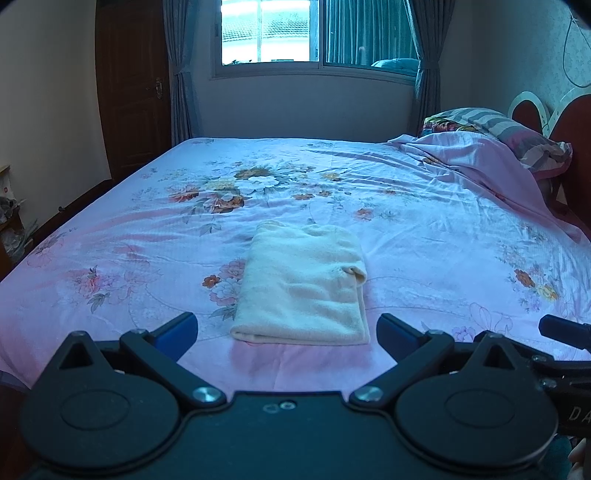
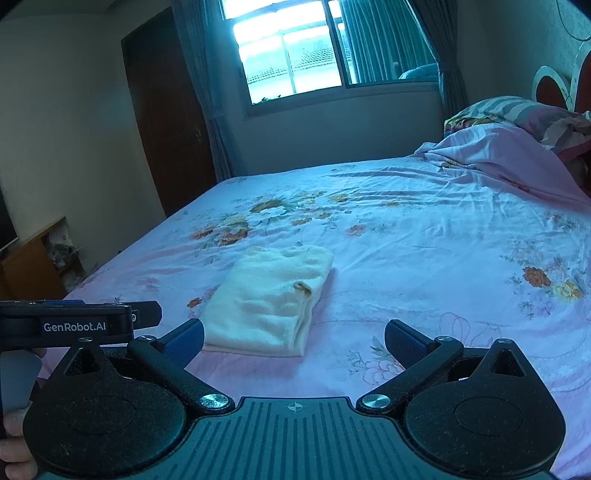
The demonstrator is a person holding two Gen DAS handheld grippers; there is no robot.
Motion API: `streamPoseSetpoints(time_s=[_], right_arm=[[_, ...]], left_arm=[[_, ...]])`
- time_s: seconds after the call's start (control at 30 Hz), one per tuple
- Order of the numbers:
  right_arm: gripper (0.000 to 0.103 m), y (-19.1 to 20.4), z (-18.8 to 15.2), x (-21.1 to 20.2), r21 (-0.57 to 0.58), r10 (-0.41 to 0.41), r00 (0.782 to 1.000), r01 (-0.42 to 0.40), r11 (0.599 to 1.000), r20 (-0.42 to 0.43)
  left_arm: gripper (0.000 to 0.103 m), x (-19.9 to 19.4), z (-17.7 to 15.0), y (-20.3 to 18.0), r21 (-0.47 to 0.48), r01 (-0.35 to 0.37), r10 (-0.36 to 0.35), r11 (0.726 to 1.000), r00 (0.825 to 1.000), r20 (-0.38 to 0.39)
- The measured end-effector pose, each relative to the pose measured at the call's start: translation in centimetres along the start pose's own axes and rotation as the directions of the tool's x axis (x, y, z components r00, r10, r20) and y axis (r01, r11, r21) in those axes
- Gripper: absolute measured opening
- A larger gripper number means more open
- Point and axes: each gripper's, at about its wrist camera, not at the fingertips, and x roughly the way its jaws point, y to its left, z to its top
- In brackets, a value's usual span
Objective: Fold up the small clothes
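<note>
Pink floral sheet covers one bed (image 1: 424, 229), which fills most of both views. One window (image 1: 266, 31) on the far wall, curtains either side, one dark wooden door (image 1: 129, 85) at left. At the head of the bed, right side: a bunched pink cover with one striped pillow (image 1: 517, 129) on top.

One small garment (image 1: 303, 284), cream, fleecy, folded into a neat rectangle, lies flat on the sheet near the front edge of the bed, roughly centre. One loose flap curls at its right edge. Nothing else on the sheet that counts as clothing.

Two grippers, both empty. Left gripper (image 1: 287, 332): jaws spread wide, blue pads either side of the garment's near edge as the left wrist view lines it up, no clear contact. Right gripper (image 2: 294, 341): jaws spread wide too, its left pad just beside the garment's near-left corner, touching or not, cannot tell.

Both grippers are low, level, pointing across the bed toward the window, side by side. A hand (image 2: 14, 446) shows at the lower left of the right wrist view.
</note>
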Motion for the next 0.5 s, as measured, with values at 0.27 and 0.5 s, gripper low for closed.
streamPoseSetpoints(time_s=[0.27,0.5], right_arm=[[0.103,-0.5,-0.4,0.9,0.015,-0.011,1.000,0.011,1.000,-0.025],[0.103,-1.4,-0.9,1.8,0.038,-0.029,0.999,0.030,0.999,-0.036]], left_arm=[[0.101,1.4,0.0,0.0,-0.001,0.024,-0.024,1.000,1.000,-0.020],[0.098,2.7,0.1,-0.7,0.023,0.087,-0.087,0.996,0.996,-0.002]])
